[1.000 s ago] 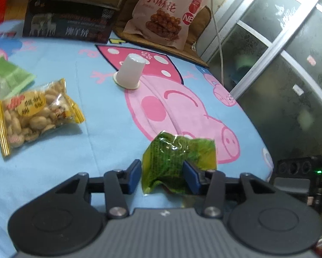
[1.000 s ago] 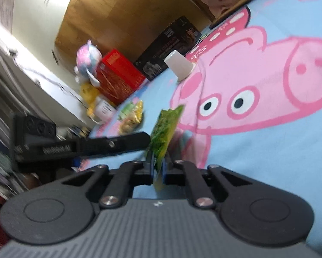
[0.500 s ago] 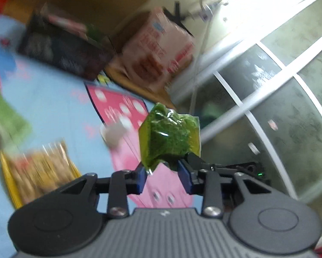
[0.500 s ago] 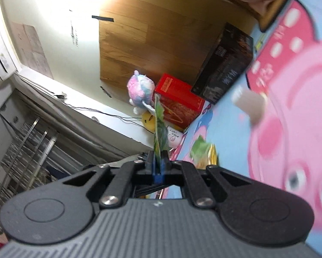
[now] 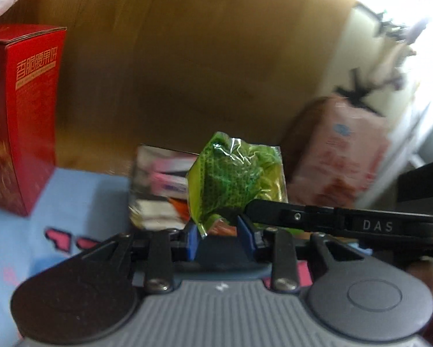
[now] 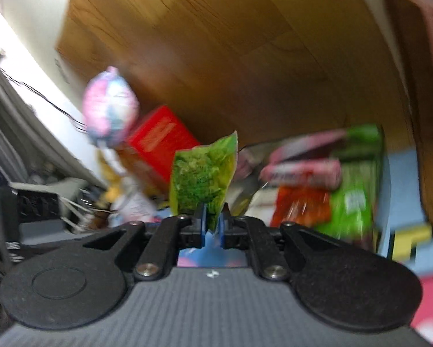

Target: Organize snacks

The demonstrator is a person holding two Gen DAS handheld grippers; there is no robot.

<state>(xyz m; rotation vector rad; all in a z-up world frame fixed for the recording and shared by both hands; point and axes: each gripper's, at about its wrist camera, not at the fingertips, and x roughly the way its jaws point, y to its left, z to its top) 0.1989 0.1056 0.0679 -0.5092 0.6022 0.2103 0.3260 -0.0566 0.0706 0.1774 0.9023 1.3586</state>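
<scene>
A small green snack packet (image 5: 234, 176) is held up in the air by both grippers. My left gripper (image 5: 219, 231) is shut on its lower part. My right gripper (image 6: 212, 221) is shut on the packet's (image 6: 202, 179) bottom edge, and its black finger (image 5: 332, 219) reaches in from the right in the left wrist view. Behind the packet stands an open box of snacks (image 6: 317, 182) with pink, orange and green packs inside; it also shows in the left wrist view (image 5: 158, 190).
A red carton (image 5: 22, 115) stands at the left on the blue cartoon tablecloth (image 5: 71, 208). A large pink snack bag (image 5: 341, 156) leans at the back right. A pink plush toy (image 6: 109, 110) sits beyond the red carton (image 6: 158, 141). A wooden panel (image 5: 187, 57) is behind.
Both grippers have lifted the green packet off the tablecloth and carried it toward the open snack box at the back. The views are blurred with motion.
</scene>
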